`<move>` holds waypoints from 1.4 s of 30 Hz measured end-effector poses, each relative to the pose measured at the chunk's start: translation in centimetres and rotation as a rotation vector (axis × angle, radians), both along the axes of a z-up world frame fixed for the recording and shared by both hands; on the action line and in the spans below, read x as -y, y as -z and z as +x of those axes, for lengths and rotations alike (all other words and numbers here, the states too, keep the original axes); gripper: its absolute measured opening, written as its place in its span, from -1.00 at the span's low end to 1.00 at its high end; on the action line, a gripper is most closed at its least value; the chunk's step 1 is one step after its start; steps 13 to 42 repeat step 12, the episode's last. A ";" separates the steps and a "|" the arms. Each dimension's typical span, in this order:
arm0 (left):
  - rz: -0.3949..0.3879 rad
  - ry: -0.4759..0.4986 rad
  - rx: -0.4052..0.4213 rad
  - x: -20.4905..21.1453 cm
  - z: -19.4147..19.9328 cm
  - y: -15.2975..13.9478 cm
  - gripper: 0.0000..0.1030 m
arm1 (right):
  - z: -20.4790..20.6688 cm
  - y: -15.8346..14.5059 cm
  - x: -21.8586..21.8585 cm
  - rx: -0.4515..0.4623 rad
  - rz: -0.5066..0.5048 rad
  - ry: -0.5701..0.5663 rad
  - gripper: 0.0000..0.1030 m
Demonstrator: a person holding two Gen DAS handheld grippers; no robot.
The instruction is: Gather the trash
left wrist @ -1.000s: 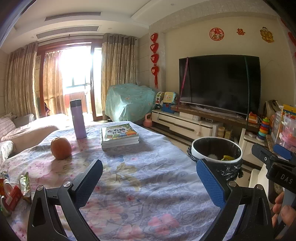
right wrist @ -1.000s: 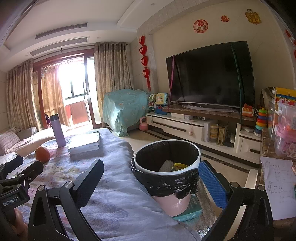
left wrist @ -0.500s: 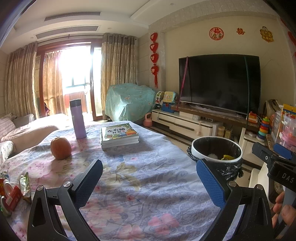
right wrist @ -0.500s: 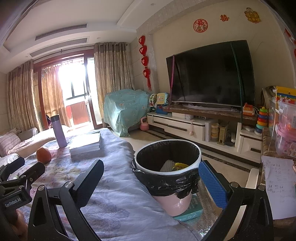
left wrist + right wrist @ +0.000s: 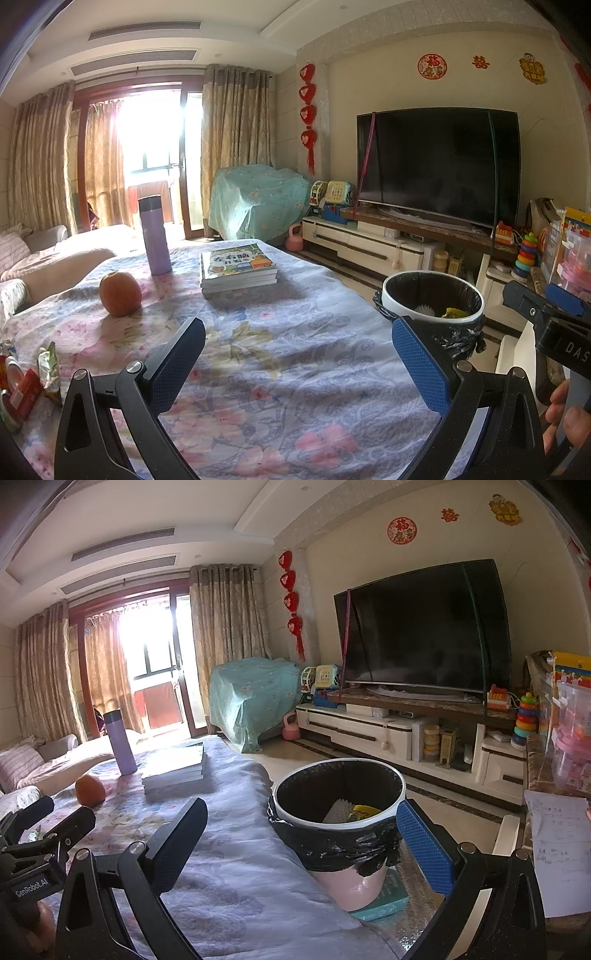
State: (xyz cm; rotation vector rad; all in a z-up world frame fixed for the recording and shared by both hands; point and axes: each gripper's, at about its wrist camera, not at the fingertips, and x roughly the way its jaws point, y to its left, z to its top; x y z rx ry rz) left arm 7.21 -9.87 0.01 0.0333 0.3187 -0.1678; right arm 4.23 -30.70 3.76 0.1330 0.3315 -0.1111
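Barely shifted since earlier; both claws, left [image 5: 297,365] and right [image 5: 301,847], spread and empty. Next: reach wrappers [image 5: 27,384] at desk [image 5: 280,362] edge, carry to bin [image 5: 338,812].

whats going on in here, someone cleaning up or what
A person holds a pair of tongs in each hand over a table covered with a floral cloth. Both the left tongs and the right tongs are open and empty. Snack wrappers lie at the table's left edge, not yet picked up. The bin beside the table already holds some scraps.
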 end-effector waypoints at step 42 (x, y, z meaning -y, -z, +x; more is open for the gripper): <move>-0.022 -0.011 -0.032 -0.9 1.0 0.7 0.98 | 0.9 0.3 -0.6 -0.019 0.001 -0.026 1.00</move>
